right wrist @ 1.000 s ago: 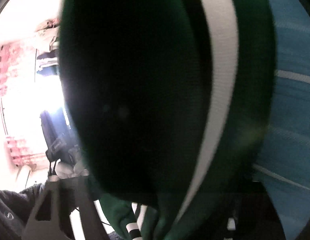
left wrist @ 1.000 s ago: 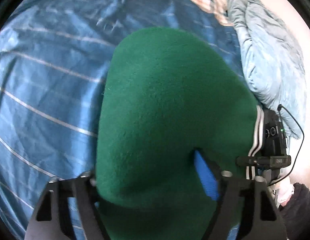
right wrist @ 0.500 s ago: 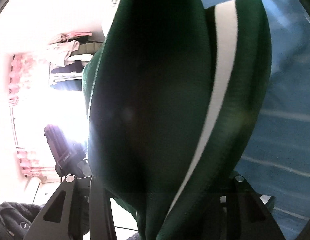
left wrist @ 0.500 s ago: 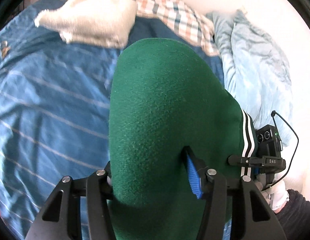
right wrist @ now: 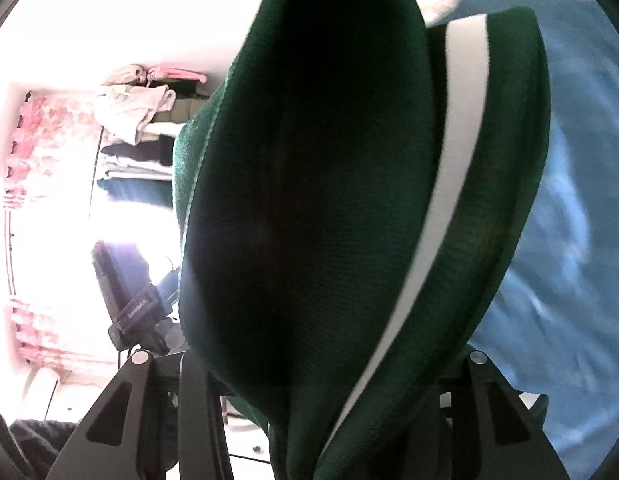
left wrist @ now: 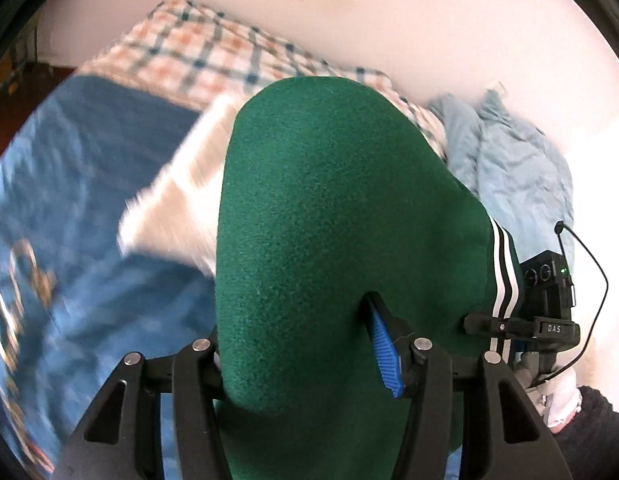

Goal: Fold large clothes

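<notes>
A green fleece garment (left wrist: 329,220) with white stripes (left wrist: 505,280) bulges up between the fingers of my left gripper (left wrist: 305,344), which is shut on it; one blue pad (left wrist: 383,348) shows. In the right wrist view the same garment (right wrist: 309,200), dark inside with a white stripe (right wrist: 449,184), fills the frame. My right gripper (right wrist: 329,380) is shut on it; its fingertips are hidden by the cloth. Both grippers hold it above the blue striped bed sheet (left wrist: 89,200). The right gripper's body (left wrist: 545,304) shows at the right of the left wrist view.
A white fluffy cloth (left wrist: 181,196) lies on the sheet. A checked blanket (left wrist: 213,56) and a crumpled light blue cloth (left wrist: 517,172) lie by the wall. Shelves with folded clothes (right wrist: 141,140) and a bright window are left in the right wrist view.
Both grippers have lifted and tilted up with the green garment. The wall, checked blanket and shelves have come into view, and less of the sheet shows.
</notes>
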A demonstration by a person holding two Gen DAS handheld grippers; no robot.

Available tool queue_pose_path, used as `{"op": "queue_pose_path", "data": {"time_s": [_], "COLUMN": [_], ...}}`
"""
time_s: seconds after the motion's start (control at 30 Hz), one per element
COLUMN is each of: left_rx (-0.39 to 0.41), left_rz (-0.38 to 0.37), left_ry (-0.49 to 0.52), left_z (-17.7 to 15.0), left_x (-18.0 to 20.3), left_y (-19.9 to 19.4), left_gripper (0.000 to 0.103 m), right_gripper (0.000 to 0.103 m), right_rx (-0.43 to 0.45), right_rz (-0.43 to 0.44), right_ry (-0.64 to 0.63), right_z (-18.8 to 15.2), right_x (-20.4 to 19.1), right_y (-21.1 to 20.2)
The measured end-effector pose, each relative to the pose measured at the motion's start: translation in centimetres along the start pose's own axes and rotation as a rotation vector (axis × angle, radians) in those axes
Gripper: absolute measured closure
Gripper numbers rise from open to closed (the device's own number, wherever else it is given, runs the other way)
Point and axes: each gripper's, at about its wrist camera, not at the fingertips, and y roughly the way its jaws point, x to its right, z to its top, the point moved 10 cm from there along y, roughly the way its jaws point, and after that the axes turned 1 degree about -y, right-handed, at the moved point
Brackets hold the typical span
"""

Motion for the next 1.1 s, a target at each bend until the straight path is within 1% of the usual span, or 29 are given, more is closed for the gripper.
{"op": "queue_pose_path", "data": {"time_s": [0.03, 0.07, 0.1, 0.13, 0.2, 0.3, 0.37, 0.4, 0.47, 0.5, 0.53, 0.57, 0.6, 0.63, 0.67, 0.73, 0.77, 0.83, 0.87, 0.93, 0.97, 1.0, 1.03, 1.07, 1.1], "left_rx": [0.005, 0.014, 0.018, 0.021, 0.020, -0.010, -0.041, -0.052, -0.082, -0.098, -0.109, -0.112, -0.112, -0.114, -0.124, -0.144, -0.144, -0.118, -0.093, -0.058, -0.043, -0.026, -0.005, 0.018, 0.034], "left_rz": [0.008, 0.018, 0.021, 0.024, 0.025, 0.032, 0.057, 0.069, 0.077, 0.081, 0.086, 0.085, 0.085, 0.086, 0.089, 0.112, 0.142, 0.204, 0.260, 0.330, 0.357, 0.387, 0.412, 0.427, 0.440], "left_ry": [0.010, 0.023, 0.029, 0.029, 0.023, 0.011, 0.000, -0.002, -0.025, -0.037, -0.040, -0.045, -0.047, -0.049, -0.052, -0.053, -0.044, -0.023, 0.007, 0.046, 0.068, 0.087, 0.100, 0.111, 0.117], "left_z": [1.4, 3.6, 4.7, 6.5, 8.9, 11.5, 12.7, 13.4, 14.0, 14.2, 14.1, 13.8, 13.6, 13.5, 13.3, 13.1, 12.7, 12.7, 12.4, 12.2, 11.9, 11.6, 11.3, 11.1, 10.8], "left_x": [-0.7, -1.7, -2.5, -3.4, -4.9, -7.5, -9.6, -10.8, -12.6, -13.2, -13.6, -13.7, -13.7, -13.7, -13.6, -13.3, -13.0, -13.0, -12.8, -12.8, -12.5, -12.1, -11.7, -11.3, -10.9], "left_y": [0.3, 0.8, 1.2, 2.1, 4.1, 8.3, 11.7, 12.8, 14.9, 15.5, 15.8, 15.8, 15.6, 15.4, 15.1, 14.4, 13.7, 12.6, 11.4, 10.0, 9.0, 7.8, 6.4, 5.1, 3.9], "left_gripper": [0.052, 0.052, 0.052, 0.052, 0.053, 0.052, 0.052, 0.052, 0.042, 0.038, 0.033, 0.032, 0.032, 0.032, 0.032, 0.032, 0.032, 0.032, 0.032, 0.029, 0.022, 0.017, 0.012, 0.012, 0.012], "right_gripper": [0.056, 0.056, 0.056, 0.056, 0.056, 0.056, 0.056, 0.056, 0.056, 0.056, 0.056, 0.056, 0.056, 0.055, 0.054, 0.042, 0.040, 0.036, 0.035, 0.014, 0.012, 0.011, 0.011, 0.011, 0.011], "right_rx": [0.004, 0.009, 0.011, 0.014, 0.011, -0.006, -0.020, -0.023, -0.028, -0.032, -0.040, -0.048, -0.053, -0.061, -0.067, -0.072, -0.075, -0.056, -0.043, 0.001, 0.037, 0.068, 0.100, 0.134, 0.167], "right_rz": [0.000, 0.001, 0.005, 0.009, 0.004, -0.023, -0.043, -0.042, -0.037, -0.036, -0.045, -0.053, -0.063, -0.090, -0.126, -0.214, -0.277, -0.337, -0.404, -0.529, -0.597, -0.645, -0.700, -0.758, -0.802], "right_ry": [-0.003, -0.002, 0.003, 0.017, 0.025, 0.043, 0.065, 0.071, 0.085, 0.087, 0.085, 0.087, 0.085, 0.079, 0.064, 0.034, 0.008, -0.017, -0.048, -0.086, -0.106, -0.115, -0.120, -0.123, -0.128], "right_z": [1.6, 3.3, 3.4, 5.3, 8.9, 16.1, 17.9, 18.5, 19.1, 19.8, 19.7, 19.5, 21.7, 22.9, 22.6, 21.8, 21.2, 20.2, 19.4, 20.2, 20.0, 19.9, 20.1, 19.4, 19.8], "right_x": [-0.4, -0.5, -1.1, -0.9, 0.2, 3.8, 6.1, 6.9, 8.2, 8.3, 8.4, 8.4, 9.1, 9.1, 9.0, 9.0, 8.8, 7.8, 7.3, 5.8, 5.6, 5.4, 1.6, 0.4, -0.9], "right_y": [1.3, 2.5, 2.6, 3.9, 6.0, 9.5, 11.2, 11.8, 12.5, 12.0, 13.0, 13.1, 12.9, 13.6, 14.1, 14.1, 13.7, 13.4, 13.0, 12.6, 11.7, 10.8, 11.7, 11.0, 9.7]}}
